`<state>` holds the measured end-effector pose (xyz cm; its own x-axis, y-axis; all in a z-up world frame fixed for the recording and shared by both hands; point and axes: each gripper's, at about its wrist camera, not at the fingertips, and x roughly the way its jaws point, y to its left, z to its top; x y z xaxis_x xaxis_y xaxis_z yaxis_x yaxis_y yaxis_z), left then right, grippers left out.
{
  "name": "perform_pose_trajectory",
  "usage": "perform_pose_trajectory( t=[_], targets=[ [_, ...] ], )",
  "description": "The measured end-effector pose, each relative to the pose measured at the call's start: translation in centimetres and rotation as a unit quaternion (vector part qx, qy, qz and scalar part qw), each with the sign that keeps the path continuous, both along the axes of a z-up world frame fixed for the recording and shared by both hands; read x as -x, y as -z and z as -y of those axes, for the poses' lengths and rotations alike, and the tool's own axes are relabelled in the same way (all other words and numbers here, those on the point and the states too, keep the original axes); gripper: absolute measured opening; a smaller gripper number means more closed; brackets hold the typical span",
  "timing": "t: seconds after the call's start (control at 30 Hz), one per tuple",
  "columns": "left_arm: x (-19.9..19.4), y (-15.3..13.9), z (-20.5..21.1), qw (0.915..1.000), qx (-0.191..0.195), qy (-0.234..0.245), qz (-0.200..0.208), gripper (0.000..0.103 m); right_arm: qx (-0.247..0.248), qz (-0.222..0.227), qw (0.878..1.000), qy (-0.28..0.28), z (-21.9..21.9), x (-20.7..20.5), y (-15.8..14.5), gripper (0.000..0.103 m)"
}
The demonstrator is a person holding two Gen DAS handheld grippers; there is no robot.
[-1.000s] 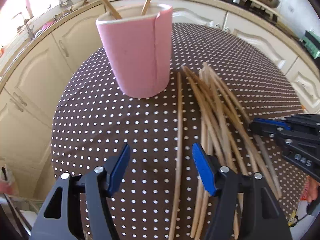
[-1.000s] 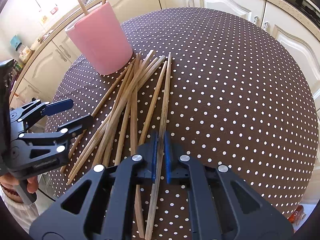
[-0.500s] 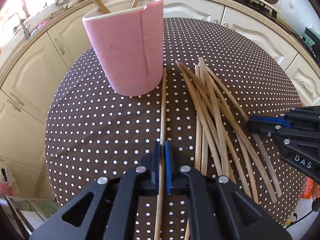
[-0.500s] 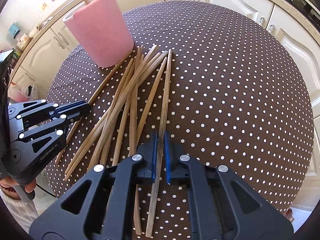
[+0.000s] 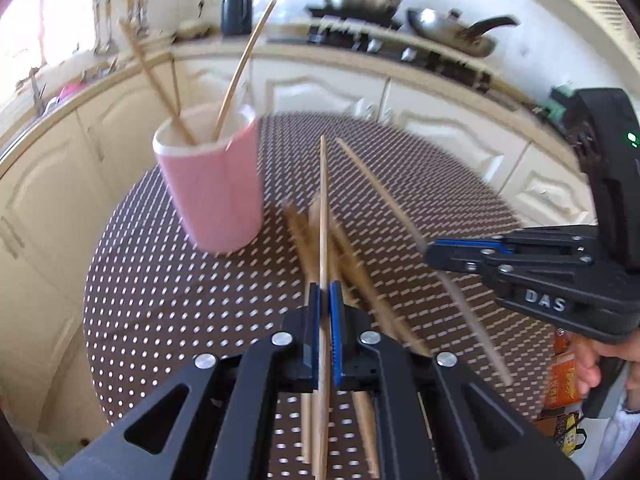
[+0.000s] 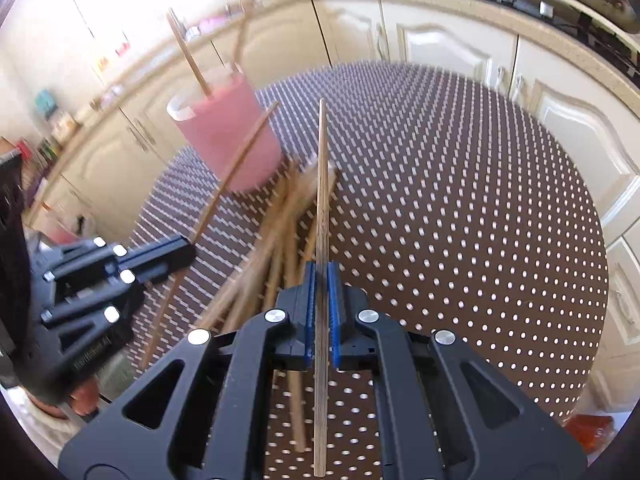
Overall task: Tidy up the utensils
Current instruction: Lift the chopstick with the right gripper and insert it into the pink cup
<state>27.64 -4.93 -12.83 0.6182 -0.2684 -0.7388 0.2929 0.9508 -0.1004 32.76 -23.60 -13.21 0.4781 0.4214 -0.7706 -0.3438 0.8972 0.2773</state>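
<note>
Two thin wooden chopsticks are clamped, one in the left claw (image 5: 325, 300), one in the right claw (image 6: 321, 280), each pointing forward. Ahead and left stands the pink cylindrical holder (image 5: 212, 188), nearer the left claw; blur suggests both sticks clear the dotted brown tabletop (image 6: 460, 240).

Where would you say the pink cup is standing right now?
The pink cup stands upper left in both wrist views, on the dotted tablecloth, just left of the loose chopstick pile.

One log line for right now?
left hand-held gripper: shut on chopstick | right hand-held gripper: shut on stick | cup: upright
</note>
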Motion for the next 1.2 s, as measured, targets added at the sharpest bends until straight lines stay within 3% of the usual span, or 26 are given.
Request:
perform_pose_trajectory(
  t=[0.23, 0.5, 0.7, 0.9, 0.97, 1.2],
  targets=[
    [2.6, -4.8, -0.3, 0.9948, 0.049, 0.003, 0.089, 0.005, -0.079, 0.083, 0.993, 0.009, 1.3, 2.0, -4.5, 0.007],
    [4.1, -8.5, -2.1, 0.9830, 0.086, -0.025, 0.160, 0.005, -0.132, 0.154, 0.979, 0.002, -1.1, 2.6, -8.1, 0.007],
    [3.8, -10.3, -4.5, 0.9676, 0.102, -0.065, 0.222, 0.005, -0.168, 0.211, 0.963, 0.002, -2.3, 1.5, -9.6, 0.007],
    [2.3, -11.6, -7.9, 0.9444, 0.130, -0.109, 0.282, 0.005, -0.186, 0.263, 0.947, 0.008, -4.0, -0.4, -10.4, 0.007],
    [1.3, -11.9, -8.9, 0.9371, 0.139, -0.124, 0.295, 0.005, -0.188, 0.271, 0.944, 0.012, -4.6, -1.4, -10.4, 0.007],
    [-2.9, -11.7, -10.3, 0.9233, 0.165, -0.145, 0.315, 0.005, -0.194, 0.308, 0.931, 0.016, -6.5, -4.7, -10.1, 0.007]
  ],
)
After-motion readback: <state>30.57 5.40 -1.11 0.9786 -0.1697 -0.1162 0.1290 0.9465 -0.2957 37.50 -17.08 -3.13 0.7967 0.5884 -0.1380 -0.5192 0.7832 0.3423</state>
